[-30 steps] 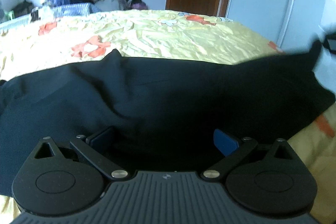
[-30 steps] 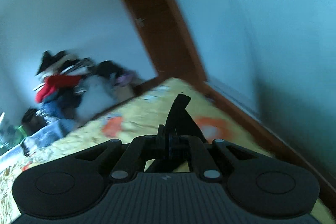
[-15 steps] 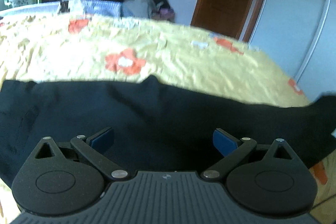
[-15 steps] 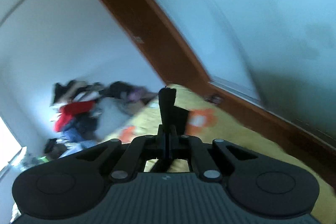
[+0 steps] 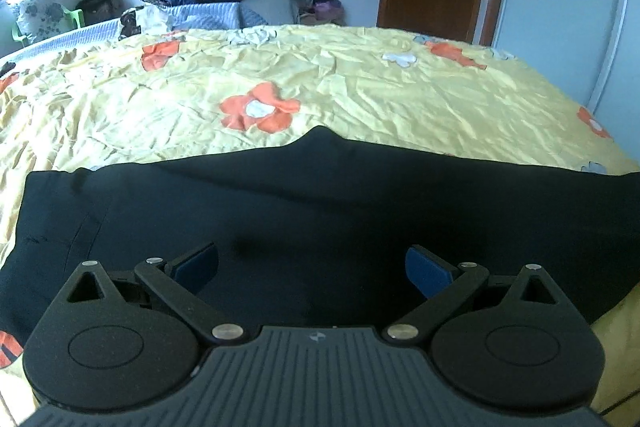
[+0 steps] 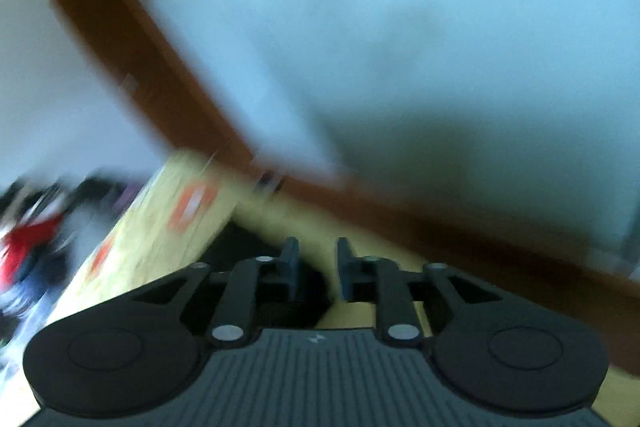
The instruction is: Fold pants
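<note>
Left wrist view, left to right. Pants (image 5: 320,211): dark, spread flat and lengthwise across near side of bed (image 5: 360,87); square end at left, near seam lines; small peak on far edge at centre; right end running out of frame. Left gripper (image 5: 312,265): low over cloth, jaws wide, blue pads (image 5: 426,271) well apart, nothing between them, no contact discernible.

Handling, judged: light, soft, limp woven fabric; no stiffness to hold a shape, likely to sag and drape from any single pinch. Slightly slippery over crumpled yellow sheet, so liable to drag and bunch. Not fragile. Best holds: outer corners of one end, one per gripper, pinched through all layers at hem or waistband where cloth lies thickest; mid-panel pinch likely to lift top layer only.

Right wrist view, blurred. Right gripper (image 6: 314,263): jaws narrow and opening, gap bare, nothing gripped. Dark patch of pants (image 6: 240,251) below and left of fingers, at bed edge. Wardrobe front (image 6: 400,47) beyond.

Stage, judged: cloth laid out, fold not yet begun on this pass.
</note>
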Tool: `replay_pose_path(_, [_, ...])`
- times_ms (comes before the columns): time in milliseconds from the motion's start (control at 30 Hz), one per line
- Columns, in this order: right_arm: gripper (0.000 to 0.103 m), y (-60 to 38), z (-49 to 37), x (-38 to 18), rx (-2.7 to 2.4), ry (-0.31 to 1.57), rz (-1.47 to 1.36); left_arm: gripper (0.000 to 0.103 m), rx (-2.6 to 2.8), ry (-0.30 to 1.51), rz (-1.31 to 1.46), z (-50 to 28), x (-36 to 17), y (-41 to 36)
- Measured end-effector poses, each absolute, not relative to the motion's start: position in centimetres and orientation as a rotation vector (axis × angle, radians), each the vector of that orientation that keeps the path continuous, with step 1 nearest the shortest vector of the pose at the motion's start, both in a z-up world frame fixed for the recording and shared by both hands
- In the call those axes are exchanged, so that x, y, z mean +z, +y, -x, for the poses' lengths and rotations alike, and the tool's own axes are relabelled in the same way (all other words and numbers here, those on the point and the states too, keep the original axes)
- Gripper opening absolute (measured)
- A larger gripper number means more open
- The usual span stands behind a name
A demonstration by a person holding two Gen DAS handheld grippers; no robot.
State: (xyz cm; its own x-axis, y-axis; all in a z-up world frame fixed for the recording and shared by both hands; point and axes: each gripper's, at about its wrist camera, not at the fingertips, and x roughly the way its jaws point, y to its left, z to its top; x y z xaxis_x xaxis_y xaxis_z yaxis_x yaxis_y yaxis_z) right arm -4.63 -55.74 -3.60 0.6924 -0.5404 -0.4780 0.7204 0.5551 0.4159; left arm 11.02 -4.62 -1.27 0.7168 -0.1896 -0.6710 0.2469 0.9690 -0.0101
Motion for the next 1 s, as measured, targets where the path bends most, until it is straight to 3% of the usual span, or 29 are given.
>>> replay_pose_path(100, [0.025,-51.0,-2.3,-1.8,-0.321,0.532,-0.388,0.100,-0.235,0.738,-0.078,-11.5,-0.9,-4.7])
replay_pose_path(267, [0.027,-39.9,-12.7,-4.1,0.242,0.905,-0.008,0.101,-0.324,0.765,-0.122,-13.3,0.0,-7.0])
replay_pose_path(367, [0.027,-37.6,-16.4,-4.1,0.215,0.894,0.112,0.101,-0.353,0.786,-0.178,-15.3,-0.8,-9.2])
replay_pose_path(467, [0.028,-37.9,-19.6,-5.2,0.138,0.847,0.094,0.090,-0.304,0.819,-0.216,-17.3,-1.5,-11.1])
replay_pose_path(600, [0.029,-38.7,-17.2,-3.2,0.065,0.762,0.062,0.103,-0.376,0.743,-0.235,-16.2,-1.4,-11.7])
replay_pose_path(767, [0.028,-37.0,-15.0,-4.8,0.267,0.886,0.088,0.103,-0.315,0.791,-0.285,-18.8,-3.8,-13.3])
replay_pose_path(867, [0.030,-38.6,-16.3,-5.4,0.206,0.809,-0.028,0.102,-0.281,0.789,-0.223,-19.9,-4.1,-12.8])
replay_pose_path(933, [0.030,-39.5,-17.3,-5.5,0.077,0.774,-0.076,0.097,-0.252,0.796,-0.184,-19.7,-3.2,-12.0])
replay_pose_path(1000, [0.031,-40.0,-15.9,-4.6,0.077,0.759,-0.081,0.099,-0.257,0.752,-0.199,-18.1,-2.2,-10.8])
